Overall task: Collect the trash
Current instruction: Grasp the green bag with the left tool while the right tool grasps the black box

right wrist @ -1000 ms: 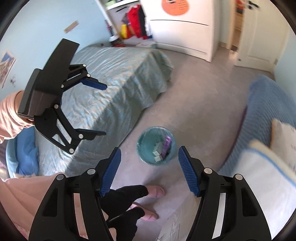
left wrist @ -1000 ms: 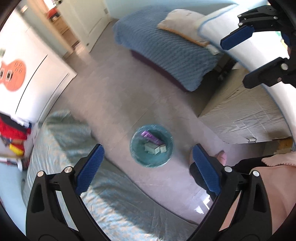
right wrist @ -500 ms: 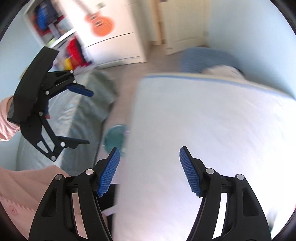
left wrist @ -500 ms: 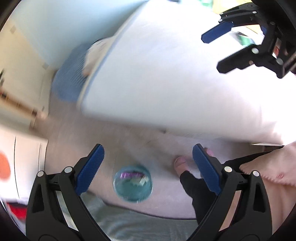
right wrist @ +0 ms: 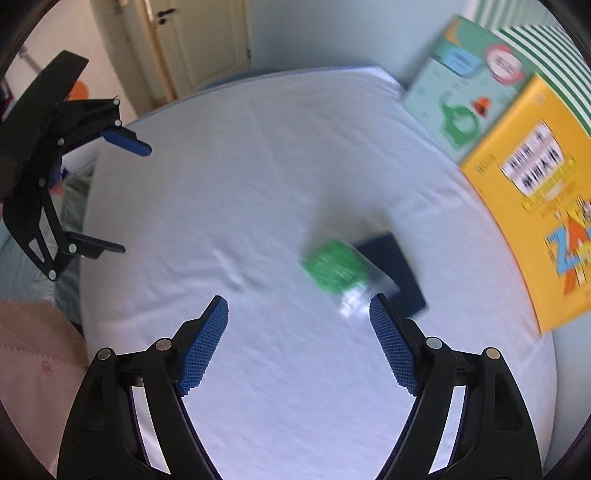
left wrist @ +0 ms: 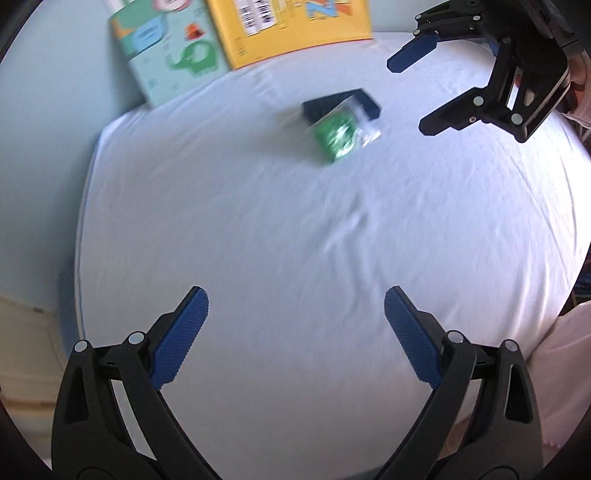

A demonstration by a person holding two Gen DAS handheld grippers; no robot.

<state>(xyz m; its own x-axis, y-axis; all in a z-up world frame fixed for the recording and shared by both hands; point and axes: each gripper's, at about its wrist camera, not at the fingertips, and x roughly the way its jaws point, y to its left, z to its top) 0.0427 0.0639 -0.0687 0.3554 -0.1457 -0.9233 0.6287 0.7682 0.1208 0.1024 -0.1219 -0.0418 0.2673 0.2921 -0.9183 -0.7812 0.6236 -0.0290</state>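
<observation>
A green wrapper in clear plastic (left wrist: 341,136) lies on the white bed sheet (left wrist: 295,258), partly on top of a flat dark blue item (left wrist: 332,103). It also shows in the right wrist view (right wrist: 334,271), with the dark blue item (right wrist: 397,273) behind it. My left gripper (left wrist: 295,332) is open and empty, well short of the wrapper. My right gripper (right wrist: 299,339) is open and empty, hovering just in front of the wrapper. Each gripper shows in the other's view, the right one (left wrist: 417,96) and the left one (right wrist: 118,195), both open.
A mint green box (left wrist: 166,48) and a yellow box (left wrist: 295,26) lean against the wall at the bed's far side; the right wrist view shows them too, the mint one (right wrist: 461,99) and the yellow one (right wrist: 535,206). A door (right wrist: 199,40) stands beyond the bed.
Both grippers swung up from the floor and the teal bin to over the white bed. The bin has left view; the green wrapper and boxes have come into view.
</observation>
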